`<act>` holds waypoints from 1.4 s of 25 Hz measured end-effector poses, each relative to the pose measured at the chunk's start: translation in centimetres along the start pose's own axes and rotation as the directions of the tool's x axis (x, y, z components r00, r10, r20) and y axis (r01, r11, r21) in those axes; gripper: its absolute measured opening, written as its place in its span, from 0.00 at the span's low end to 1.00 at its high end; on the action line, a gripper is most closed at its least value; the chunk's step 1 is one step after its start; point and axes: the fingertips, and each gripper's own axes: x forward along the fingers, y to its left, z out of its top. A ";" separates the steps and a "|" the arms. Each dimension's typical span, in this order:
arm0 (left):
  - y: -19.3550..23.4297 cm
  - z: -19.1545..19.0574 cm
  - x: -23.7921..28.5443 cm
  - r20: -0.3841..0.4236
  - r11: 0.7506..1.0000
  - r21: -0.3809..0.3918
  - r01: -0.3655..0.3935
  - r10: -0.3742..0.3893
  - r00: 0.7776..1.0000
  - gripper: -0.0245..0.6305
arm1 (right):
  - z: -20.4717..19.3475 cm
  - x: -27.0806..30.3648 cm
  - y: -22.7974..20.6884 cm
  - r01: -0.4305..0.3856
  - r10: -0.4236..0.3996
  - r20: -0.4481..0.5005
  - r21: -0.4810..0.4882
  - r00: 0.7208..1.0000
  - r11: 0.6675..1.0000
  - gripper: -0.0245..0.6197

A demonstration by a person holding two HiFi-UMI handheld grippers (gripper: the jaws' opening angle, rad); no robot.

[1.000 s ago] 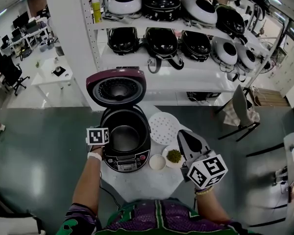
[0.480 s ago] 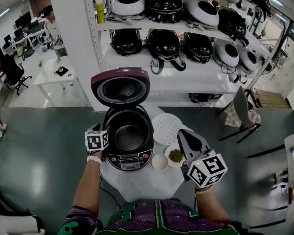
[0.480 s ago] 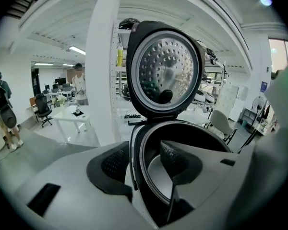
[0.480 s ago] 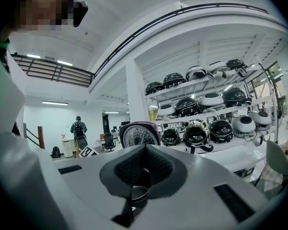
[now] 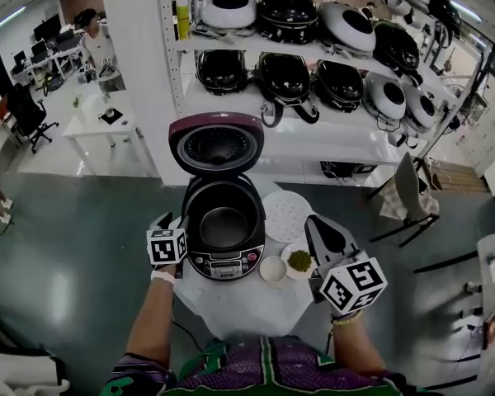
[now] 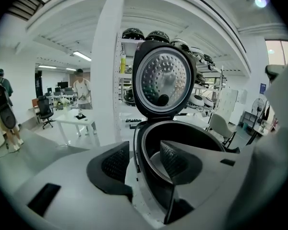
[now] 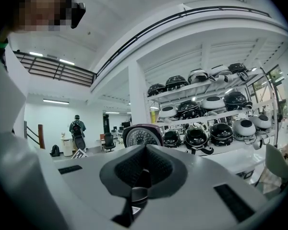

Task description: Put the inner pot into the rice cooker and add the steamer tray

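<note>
Your inner pot [image 5: 224,226] sits in the open rice cooker [image 5: 221,264] on the bench's [image 5: 243,304] left side, bare bottom showing below the raised lid [image 5: 218,143]. The steamer tray [image 5: 287,215] lies flat just beside the cooker at the far right edge, with a bowl of white grains [image 5: 273,269] and a bowl of green bits [image 5: 299,261] nearer you; the panel print is too small to read. Your left gripper's [image 6: 145,161] jaws have just been opening and stand apart, the cooker's rim showing in the gap, unpressed, while your right gripper's [image 7: 144,167] jaws are together, empty.

The left gripper [image 6: 146,159] jaws just opened, gripping nothing; right gripper [image 7: 144,170] jaws together.
</note>
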 end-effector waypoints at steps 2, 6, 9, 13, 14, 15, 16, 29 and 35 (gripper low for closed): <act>-0.1 0.0 -1.0 0.020 1.000 0.012 -0.004 0.004 1.000 0.36 | 0.1 -0.2 0.4 0.004 -0.004 0.001 0.000 1.000 1.000 0.05; -0.5 0.2 -3.4 0.058 1.000 0.030 -0.001 -0.001 0.998 0.36 | 0.4 -0.8 1.3 0.008 -0.008 0.006 -0.003 1.000 1.000 0.05; -0.7 0.7 -5.5 0.098 0.999 0.045 -0.001 -0.003 0.995 0.36 | 0.7 -1.3 2.2 0.009 -0.008 0.009 -0.006 1.000 1.000 0.05; -1.6 1.3 -8.3 0.162 0.998 0.064 0.006 -0.017 0.987 0.36 | 0.6 -2.0 2.9 0.017 -0.017 0.010 -0.017 1.000 1.000 0.05; -1.8 1.6 -9.1 0.182 0.998 0.061 0.011 -0.022 0.983 0.36 | 0.7 -2.3 3.1 0.021 -0.020 0.010 -0.021 1.000 1.000 0.05; -2.0 2.0 -10.1 0.205 0.998 0.057 0.014 -0.025 0.978 0.36 | 0.7 -2.5 3.2 0.024 -0.024 0.011 -0.024 1.000 0.999 0.05; -2.2 2.5 -11.0 0.229 0.998 0.053 0.016 -0.028 0.973 0.36 | 0.8 -2.7 3.4 0.028 -0.028 0.012 -0.026 1.000 0.999 0.05; -5.2 7.4 -23.7 0.468 0.994 0.090 0.066 -0.101 0.878 0.29 | 1.8 -5.8 7.1 0.042 -0.038 0.066 -0.055 0.997 0.998 0.05; -6.4 7.6 -27.6 0.510 0.989 0.118 0.088 -0.136 0.849 0.17 | 2.2 -7.1 8.9 0.044 -0.038 0.078 -0.070 0.996 0.997 0.05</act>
